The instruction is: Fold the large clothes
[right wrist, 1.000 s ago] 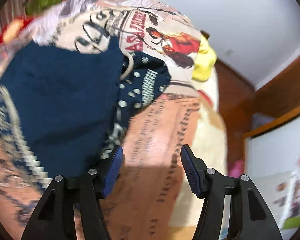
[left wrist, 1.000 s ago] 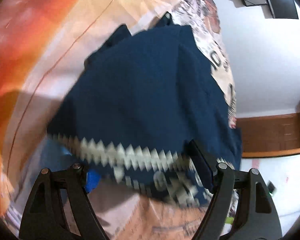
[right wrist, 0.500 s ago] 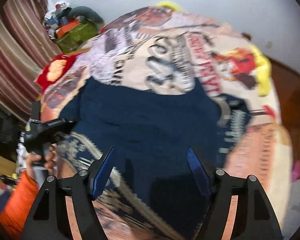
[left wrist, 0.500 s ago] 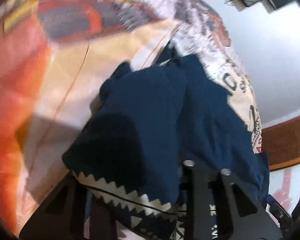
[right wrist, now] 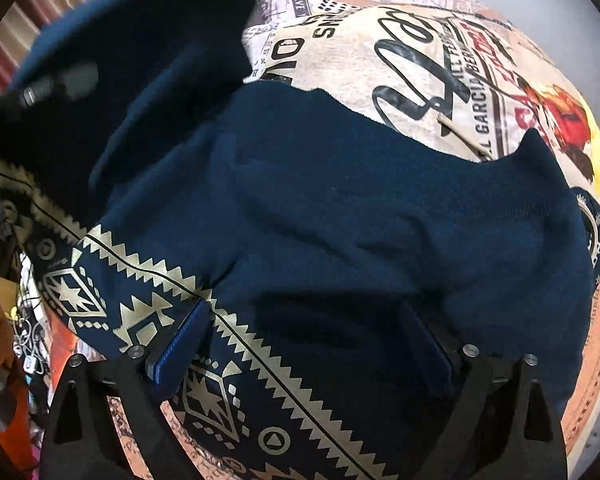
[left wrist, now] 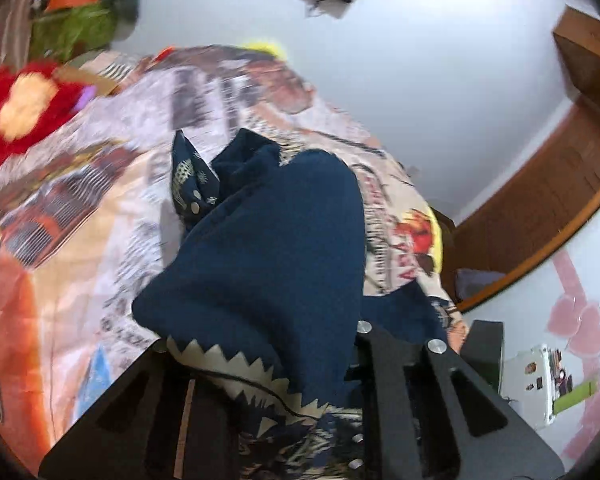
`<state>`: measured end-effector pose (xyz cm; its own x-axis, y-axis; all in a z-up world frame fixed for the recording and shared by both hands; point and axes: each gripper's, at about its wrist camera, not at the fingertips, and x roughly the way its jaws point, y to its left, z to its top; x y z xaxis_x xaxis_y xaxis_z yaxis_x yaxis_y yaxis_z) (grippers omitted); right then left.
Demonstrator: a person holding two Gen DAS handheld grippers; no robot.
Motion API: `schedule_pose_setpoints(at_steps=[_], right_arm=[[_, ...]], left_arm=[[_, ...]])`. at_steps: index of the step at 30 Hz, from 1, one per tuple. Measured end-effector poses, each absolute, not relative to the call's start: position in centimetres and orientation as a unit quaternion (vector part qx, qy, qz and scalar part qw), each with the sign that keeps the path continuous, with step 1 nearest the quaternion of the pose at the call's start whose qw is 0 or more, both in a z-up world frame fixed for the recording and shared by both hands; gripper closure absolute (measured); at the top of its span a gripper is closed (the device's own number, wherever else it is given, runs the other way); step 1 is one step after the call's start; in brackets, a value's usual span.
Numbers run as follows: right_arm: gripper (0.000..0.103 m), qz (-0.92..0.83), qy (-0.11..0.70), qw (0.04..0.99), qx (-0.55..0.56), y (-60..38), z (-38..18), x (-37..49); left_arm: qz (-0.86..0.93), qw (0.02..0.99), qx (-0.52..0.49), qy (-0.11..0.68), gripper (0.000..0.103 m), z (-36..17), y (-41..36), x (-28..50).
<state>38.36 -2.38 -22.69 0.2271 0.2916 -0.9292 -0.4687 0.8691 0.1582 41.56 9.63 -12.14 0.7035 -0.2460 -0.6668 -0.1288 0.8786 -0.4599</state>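
Note:
A large navy garment (right wrist: 340, 208) with a cream zigzag-patterned hem lies on a bed with a printed cover (right wrist: 420, 52). In the left wrist view my left gripper (left wrist: 268, 364) is shut on the garment's hem (left wrist: 236, 364) and lifts that part up off the bed; the cloth (left wrist: 268, 248) drapes over the fingers and hides the tips. In the right wrist view my right gripper (right wrist: 304, 344) is open, its blue-padded fingers (right wrist: 180, 344) spread over the patterned hem near the bed's front edge. The left gripper shows at the upper left of that view (right wrist: 52, 84).
The printed bed cover (left wrist: 80, 208) spreads all around the garment. A red plush toy (left wrist: 20, 108) and green clutter (left wrist: 76, 28) lie at the bed's far end. A wooden wall panel (left wrist: 540, 208) and white wall stand to the right.
My left gripper has shut on the hem and raised it. My right gripper has swung from the bed's bare side over onto the garment's hem, staying open.

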Motion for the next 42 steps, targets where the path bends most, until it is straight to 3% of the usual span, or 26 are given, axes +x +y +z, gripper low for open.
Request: schedule_pose_setpoints(at_steps=[13,20,24,29,34,38,42], right_arm=[[0.009,0.202,0.506,0.832,0.104,-19.6,-14.4,33.1],[0.009,0.128,0.474,0.858,0.152,-29.2,-12.2,30.1],[0.009,0.115,0.466,0.863,0.158,-31.5,-11.3,28.6],[0.009,0.121,0.459,0.865,0.162,-31.7,-11.1,28.6],[0.009,0.148,0.450,0.861,0.184,-30.7,-10.9,29.3],[0.009,0.170,0.444,0.862,0.178,-28.0,-9.8,30.4],[0.009,0.196,0.443,0.861,0.155,-24.5,-9.1,31.6]], left_arm=[[-0.159,0.908,-0.140,0.360,0.086,-6.2,-7.1,41.3],[-0.223,0.835,-0.030,0.503,0.085,-15.0,-15.5,39.9],[-0.230,0.827,-0.011,0.512,0.083,-16.5,-15.0,38.7],[-0.248,0.825,-0.015,0.508,0.055,-14.4,-13.7,36.9],[-0.268,0.825,-0.025,0.496,0.038,-11.9,-11.6,34.2],[-0.270,0.840,-0.040,0.468,0.035,-9.4,-8.9,32.3],[-0.230,0.873,-0.030,0.429,0.025,-7.8,-5.5,31.4]])
